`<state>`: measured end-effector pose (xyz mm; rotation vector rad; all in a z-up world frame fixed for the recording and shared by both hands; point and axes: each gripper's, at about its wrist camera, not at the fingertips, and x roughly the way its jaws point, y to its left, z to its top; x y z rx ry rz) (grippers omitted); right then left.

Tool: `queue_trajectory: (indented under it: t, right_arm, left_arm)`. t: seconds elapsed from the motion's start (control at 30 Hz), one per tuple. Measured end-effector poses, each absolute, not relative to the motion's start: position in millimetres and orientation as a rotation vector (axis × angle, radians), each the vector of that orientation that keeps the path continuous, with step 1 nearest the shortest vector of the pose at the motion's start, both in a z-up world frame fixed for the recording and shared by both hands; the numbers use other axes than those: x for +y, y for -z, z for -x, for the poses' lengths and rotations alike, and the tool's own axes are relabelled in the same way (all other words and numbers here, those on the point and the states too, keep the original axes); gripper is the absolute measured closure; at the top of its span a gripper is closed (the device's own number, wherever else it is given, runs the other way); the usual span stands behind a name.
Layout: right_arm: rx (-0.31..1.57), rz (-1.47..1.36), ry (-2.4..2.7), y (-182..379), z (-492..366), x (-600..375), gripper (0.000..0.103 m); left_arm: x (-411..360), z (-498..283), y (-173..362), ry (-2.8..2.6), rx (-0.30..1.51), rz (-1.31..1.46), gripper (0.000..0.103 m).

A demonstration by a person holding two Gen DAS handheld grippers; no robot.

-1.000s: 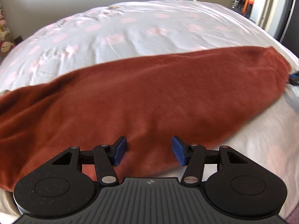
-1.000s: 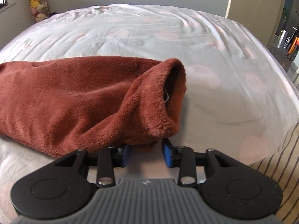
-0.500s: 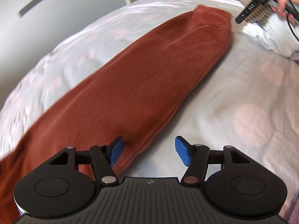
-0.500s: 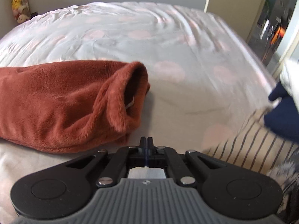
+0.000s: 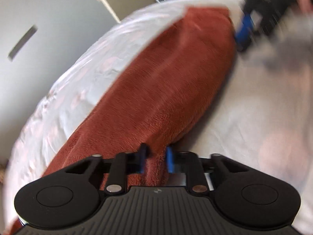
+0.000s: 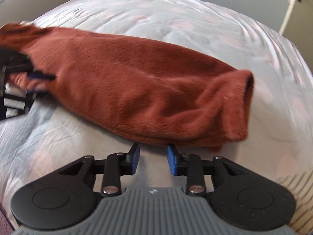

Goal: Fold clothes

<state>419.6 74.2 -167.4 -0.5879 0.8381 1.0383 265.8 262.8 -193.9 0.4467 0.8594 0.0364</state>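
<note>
— So how will the rust fleece garment (image 5: 168,90) on the bed (image 5: 254,117) handle?
— Soft, light, floppy, I'd judge; best pinched at an edge. The left gripper (image 5: 156,159) is closing its fingers on a bunch of it.
— And the right view?
— It alone shows the open cuff (image 6: 248,84); the right gripper (image 6: 153,161) is opening, nothing between its fingers.

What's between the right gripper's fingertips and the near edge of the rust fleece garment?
Only bare bed sheet, in the right wrist view. The right gripper, jaws opening with nothing between them, sits just short of the rust fleece garment.
</note>
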Motion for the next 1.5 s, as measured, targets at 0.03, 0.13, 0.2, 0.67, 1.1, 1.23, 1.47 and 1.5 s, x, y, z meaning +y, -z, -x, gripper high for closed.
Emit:
queue_trajectory:
  t: [0.03, 0.13, 0.2, 0.67, 1.1, 1.23, 1.47, 1.5]
  right_arm:
    - [0.818, 0.614, -1.067, 168, -414, 77, 0.064]
    - [0.743, 0.688, -1.137, 169, -396, 86, 0.064]
    - [0.669, 0.743, -1.166, 170, -384, 94, 0.063]
    - [0.359, 1.055, -1.308, 193, -320, 174, 0.048]
    - [0.508, 0.980, -1.262, 196, -311, 141, 0.101]
    - [0.529, 0.932, -1.184, 185, -314, 110, 0.099]
    - [0.584, 0.860, -0.898, 174, -356, 59, 0.085]
    - [0.592, 0.865, -0.887, 177, -363, 56, 0.074]
  left_arm:
    - [270, -269, 187, -0.037, 0.857, -0.402, 0.094]
    - [290, -280, 167, -0.034, 0.858, -0.290, 0.094]
    - [298, -287, 158, -0.032, 0.858, -0.255, 0.094]
    - [314, -295, 145, -0.009, 0.850, -0.213, 0.094]
    - [283, -280, 204, 0.067, 0.964, -0.302, 0.088]
    - [285, -274, 206, 0.043, 0.929, -0.280, 0.083]
    - [280, -274, 199, 0.023, 0.906, -0.273, 0.063]
    - [276, -275, 198, 0.031, 0.899, -0.291, 0.061]
